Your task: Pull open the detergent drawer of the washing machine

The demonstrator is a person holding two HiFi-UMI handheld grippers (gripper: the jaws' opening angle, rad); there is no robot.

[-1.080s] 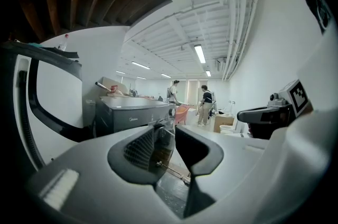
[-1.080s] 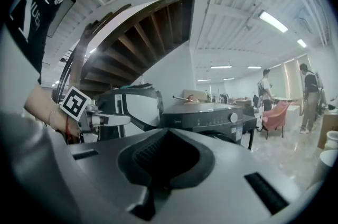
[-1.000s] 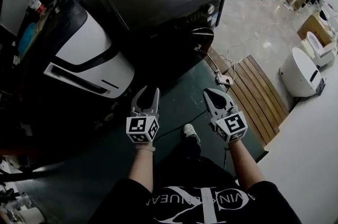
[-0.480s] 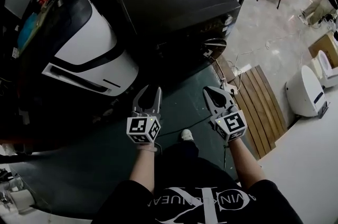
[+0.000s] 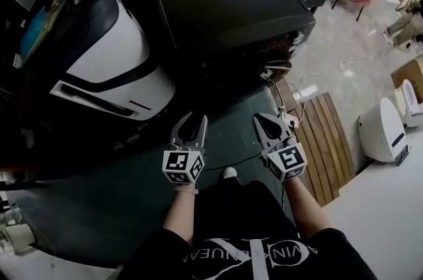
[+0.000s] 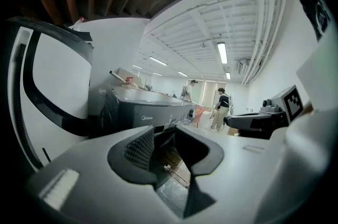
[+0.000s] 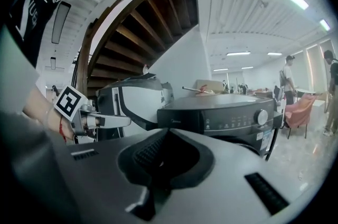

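A black front-loading washing machine (image 5: 238,1) stands ahead, its top facing me in the head view. The right gripper view shows its front control panel (image 7: 232,121) with a round knob (image 7: 260,117); I cannot make out the drawer's outline at the panel's left end. Both grippers hang over the dark green floor mat, short of the machine and apart from it. My left gripper (image 5: 190,130) is open with nothing between its fingers (image 6: 138,150). My right gripper (image 5: 268,127) has its tips together and holds nothing. In the left gripper view the machine (image 6: 142,112) lies straight beyond the jaws.
A white and black machine (image 5: 112,67) stands close on the left. A slatted wooden pallet (image 5: 324,133), a power strip with cables (image 5: 287,119) and a white appliance (image 5: 382,130) lie to the right. People (image 6: 221,106) stand far off behind the washer.
The person has stepped closer to the washing machine, and both grippers have come forward with them. The machine now looms larger and more central. Neither gripper's jaws have changed.
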